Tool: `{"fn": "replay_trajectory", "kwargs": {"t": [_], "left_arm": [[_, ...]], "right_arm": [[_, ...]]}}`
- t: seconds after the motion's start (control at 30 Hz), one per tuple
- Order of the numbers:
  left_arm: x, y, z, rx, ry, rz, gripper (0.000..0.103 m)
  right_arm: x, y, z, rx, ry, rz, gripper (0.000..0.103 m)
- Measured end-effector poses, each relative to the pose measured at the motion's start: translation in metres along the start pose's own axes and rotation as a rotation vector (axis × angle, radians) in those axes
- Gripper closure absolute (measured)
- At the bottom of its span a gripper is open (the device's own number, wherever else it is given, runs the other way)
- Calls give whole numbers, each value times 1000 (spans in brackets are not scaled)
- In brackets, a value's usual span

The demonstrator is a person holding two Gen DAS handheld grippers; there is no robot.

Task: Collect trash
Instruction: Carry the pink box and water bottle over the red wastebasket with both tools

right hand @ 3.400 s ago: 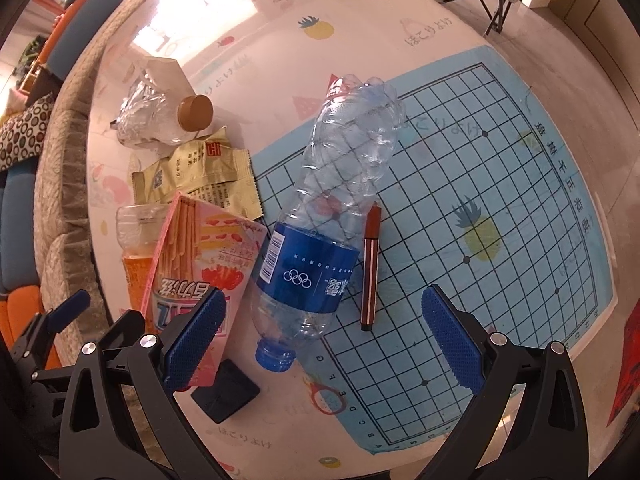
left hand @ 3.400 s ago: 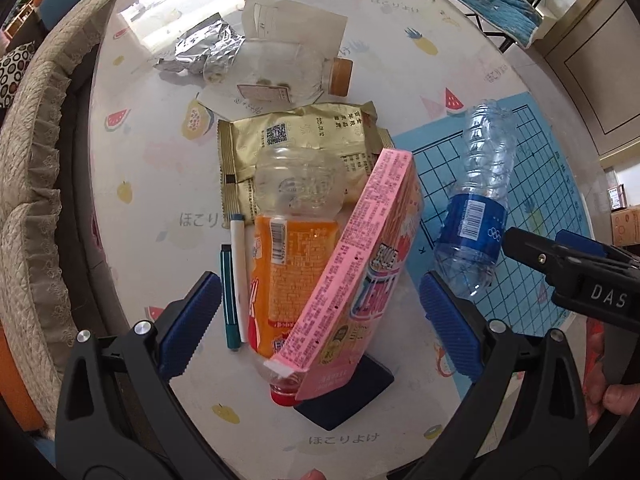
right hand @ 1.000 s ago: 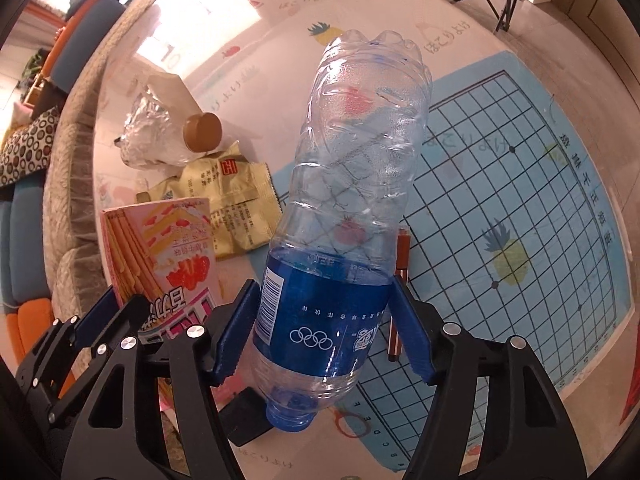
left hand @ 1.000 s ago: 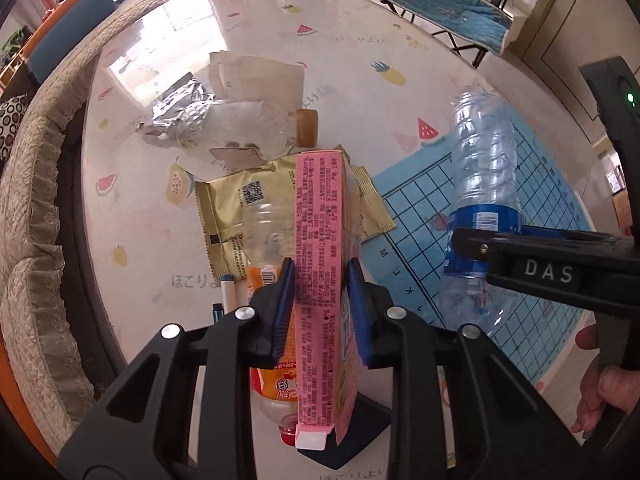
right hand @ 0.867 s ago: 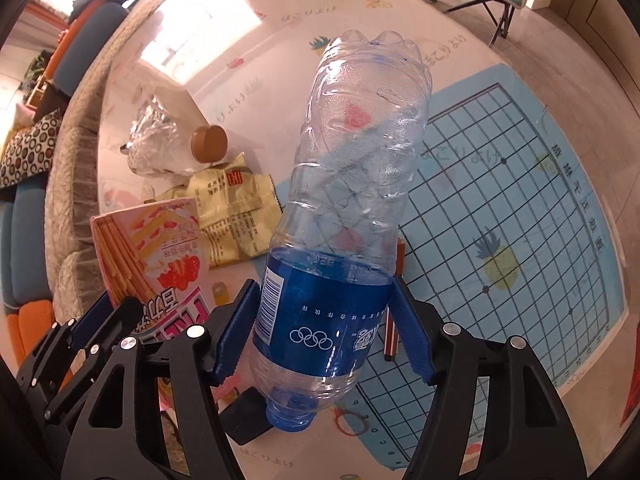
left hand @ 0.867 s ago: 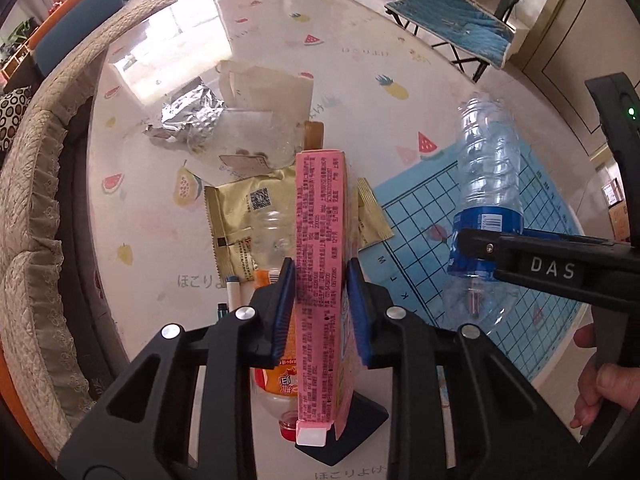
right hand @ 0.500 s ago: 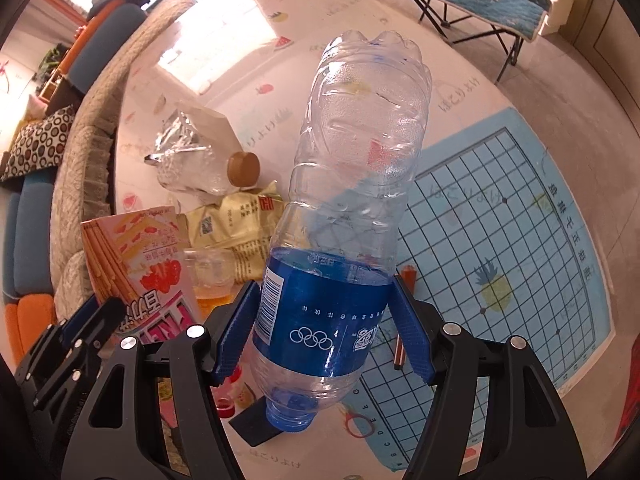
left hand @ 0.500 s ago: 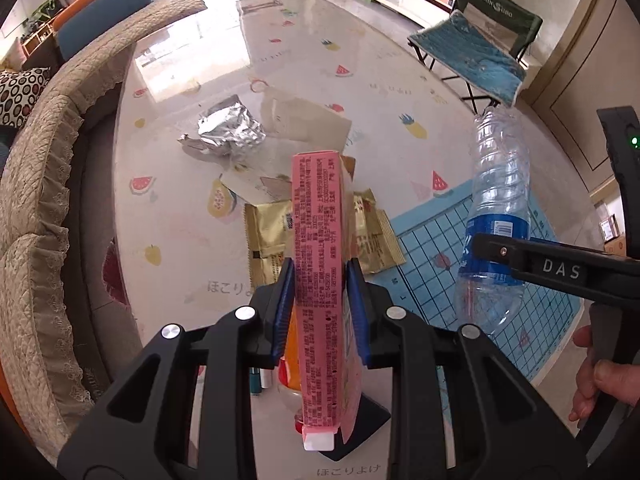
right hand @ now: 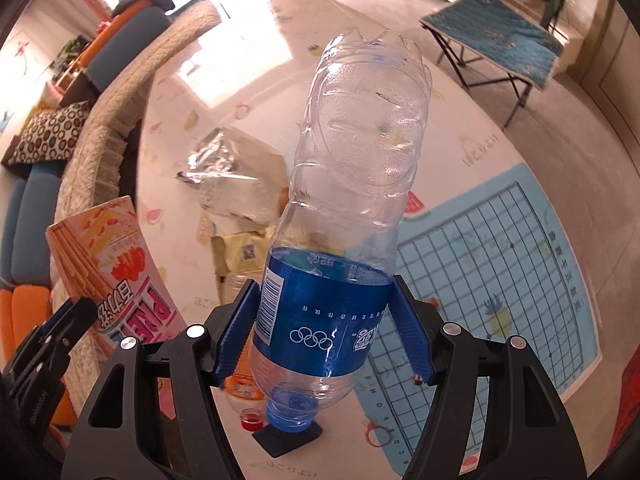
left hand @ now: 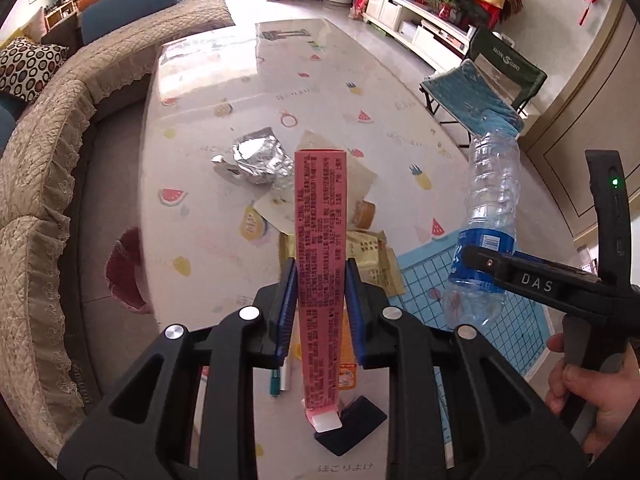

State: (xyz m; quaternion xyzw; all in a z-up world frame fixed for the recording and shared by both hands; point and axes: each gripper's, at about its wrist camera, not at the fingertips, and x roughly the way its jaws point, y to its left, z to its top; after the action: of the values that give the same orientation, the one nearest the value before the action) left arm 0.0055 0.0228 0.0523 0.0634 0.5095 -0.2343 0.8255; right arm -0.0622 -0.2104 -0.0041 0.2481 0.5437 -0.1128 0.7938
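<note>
We hold a gripper in each hand, both lifted clear above the table [left hand: 224, 92]. Our left gripper [left hand: 320, 304] stands narrow, its blue pads [left hand: 287, 300] pressed on the two thin sides of the pink snack box [left hand: 320, 248], which sits upright between them with its white end flap toward us. Our right gripper [right hand: 326, 332] stands wider, its pads [right hand: 412, 328] clamped on the blue label of the clear plastic bottle [right hand: 356, 184], neck toward us and base pointing away.

Below us on the table lie the rest of the litter: a crumpled foil wrapper [left hand: 256, 158], a pale paper bag [left hand: 360, 178] just beside it, yellow snack packets [left hand: 372, 256] partly on the blue grid mat [right hand: 500, 264], and an orange drink bottle [right hand: 240, 388] mostly hidden behind our grippers. A beige sofa [left hand: 44, 152] curves along the left.
</note>
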Motion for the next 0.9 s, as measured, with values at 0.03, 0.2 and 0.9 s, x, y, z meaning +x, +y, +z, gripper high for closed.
{"fn": "replay_trajectory", "kwargs": {"t": [0.03, 0.2, 0.9], "left_arm": [[-2, 3, 0, -6, -4, 3, 82], [-17, 39, 5, -51, -35, 38, 82], [1, 257, -8, -228, -19, 243, 82]], "right_arm": [[-2, 7, 1, -10, -4, 12, 36], [-8, 49, 10, -64, -22, 67, 36], [81, 308, -18, -340, 101, 241, 36]]}}
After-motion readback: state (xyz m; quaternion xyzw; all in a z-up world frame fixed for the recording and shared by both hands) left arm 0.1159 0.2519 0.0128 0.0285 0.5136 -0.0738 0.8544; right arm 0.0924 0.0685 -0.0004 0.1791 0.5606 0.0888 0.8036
